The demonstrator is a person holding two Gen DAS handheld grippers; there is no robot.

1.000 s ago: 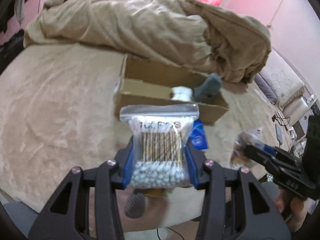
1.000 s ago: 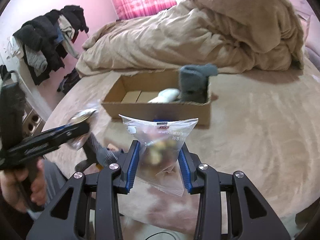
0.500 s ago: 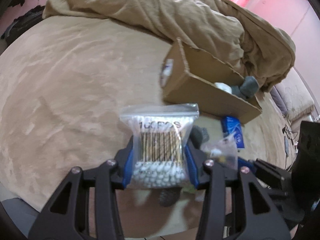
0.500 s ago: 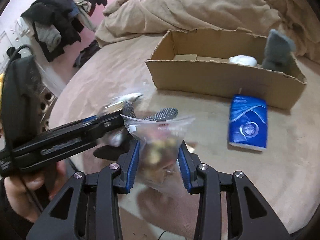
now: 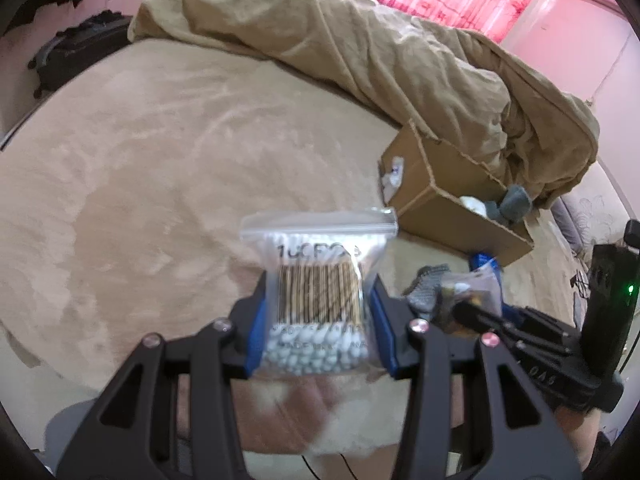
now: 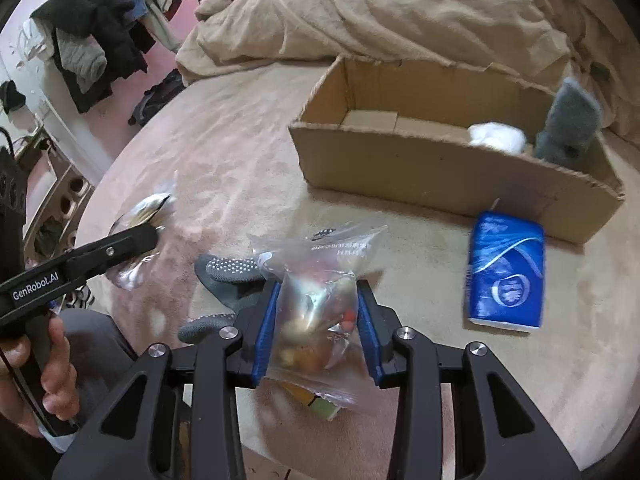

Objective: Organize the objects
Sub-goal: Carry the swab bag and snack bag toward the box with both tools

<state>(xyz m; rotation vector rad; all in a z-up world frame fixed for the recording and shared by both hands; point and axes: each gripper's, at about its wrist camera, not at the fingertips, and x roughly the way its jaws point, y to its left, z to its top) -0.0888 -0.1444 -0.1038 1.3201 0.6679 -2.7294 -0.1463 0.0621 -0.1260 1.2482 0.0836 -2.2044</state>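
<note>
My left gripper (image 5: 318, 322) is shut on a clear zip bag of cotton swabs (image 5: 316, 296), held above the beige bed cover. My right gripper (image 6: 316, 332) is shut on a clear zip bag of small mixed items (image 6: 316, 304), low over the bed near its front edge. The open cardboard box (image 6: 436, 168) lies ahead of the right gripper and holds a white roll (image 6: 498, 138) and a grey sock (image 6: 568, 124). The box also shows at right in the left wrist view (image 5: 448, 208). The left gripper appears at far left in the right wrist view (image 6: 136, 236).
A blue tissue pack (image 6: 506, 272) lies before the box. Grey grip socks (image 6: 228, 276) lie just beyond the right gripper. A rumpled tan blanket (image 6: 400, 12) is heaped behind the box. Dark clothes (image 6: 100, 28) hang at the far left, beyond the bed edge.
Both grippers have swung left and dropped lower while keeping their bags. The box has shifted right in both views, and the tissue pack and socks have come into the right wrist view.
</note>
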